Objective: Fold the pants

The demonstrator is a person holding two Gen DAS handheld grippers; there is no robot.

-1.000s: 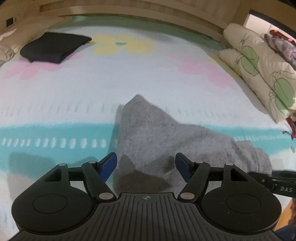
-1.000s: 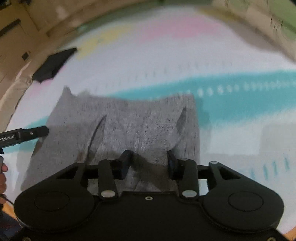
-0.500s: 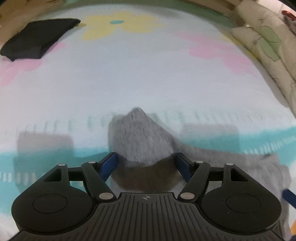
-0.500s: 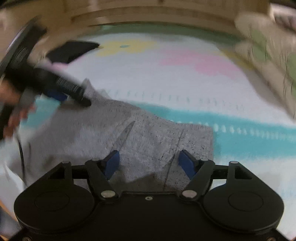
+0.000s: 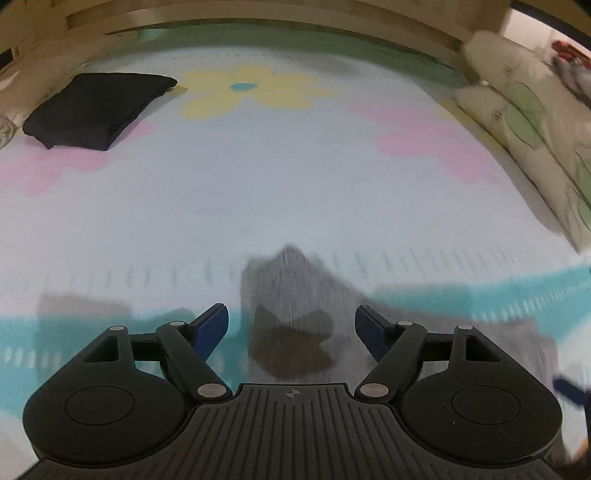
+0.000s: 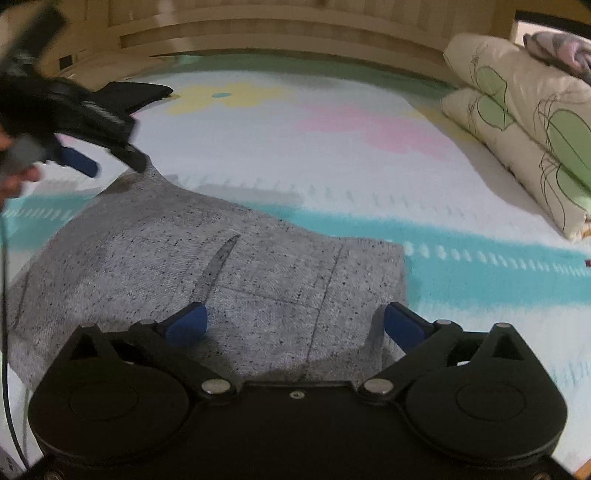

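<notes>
- Looks like a home bedroom: big bed [image 6: 332, 155] with a flowery sheet
- pillows [image 6: 517, 122] stacked at the bed's right edge
- wooden headboard [image 6: 295, 26] behind the bed

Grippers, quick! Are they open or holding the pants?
Left gripper: open, holding nothing, above the gray pants.
Right gripper: jaws opening, nothing gripped, pants below.

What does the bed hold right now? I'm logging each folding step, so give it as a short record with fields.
surface: flowered bedspread
garment: grey pants, lying partly folded near the front edge
left gripper: open, over a grey corner
right gripper: jaws opening, nothing pinched, grey cloth below
far left: folded black garment
right edge: two pillows
</notes>
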